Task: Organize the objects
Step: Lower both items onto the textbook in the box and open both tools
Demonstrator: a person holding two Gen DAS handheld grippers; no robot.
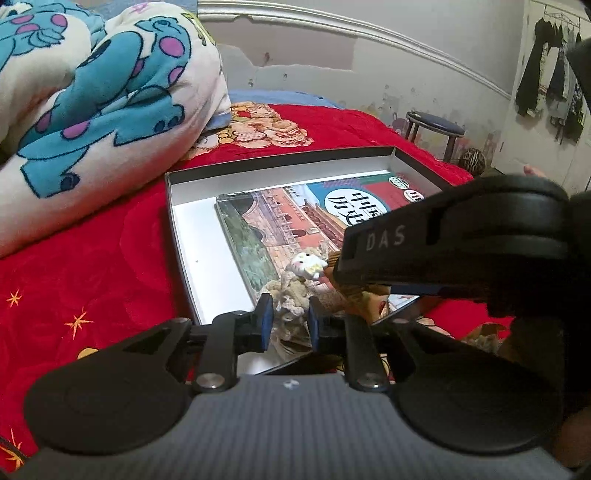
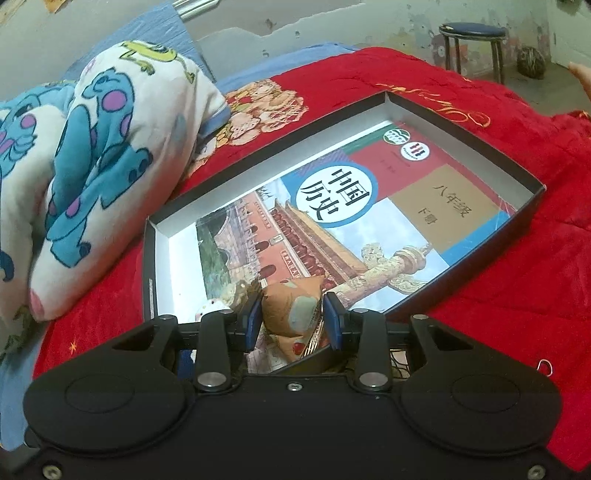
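Note:
A shallow black box (image 1: 173,206) with a white inside lies on the red bedspread and holds a Chinese history textbook (image 1: 280,221). The box (image 2: 461,122) and the book (image 2: 332,221) also show in the right wrist view. My left gripper (image 1: 290,317) is shut on a beige crocheted item (image 1: 291,295) with a small white cat charm (image 1: 306,264), over the box's near end. My right gripper (image 2: 293,314) is shut on an orange-brown pyramid-shaped pouch (image 2: 291,302) just above the book. The right gripper's body (image 1: 443,243) crosses the left wrist view.
A rolled white blanket with blue monsters (image 1: 92,110) lies left of the box on the red bedspread (image 1: 92,277). A blue-topped stool (image 2: 472,33) and a striped ball (image 2: 532,62) stand beyond the bed by the wall. Clothes hang at the far right (image 1: 550,74).

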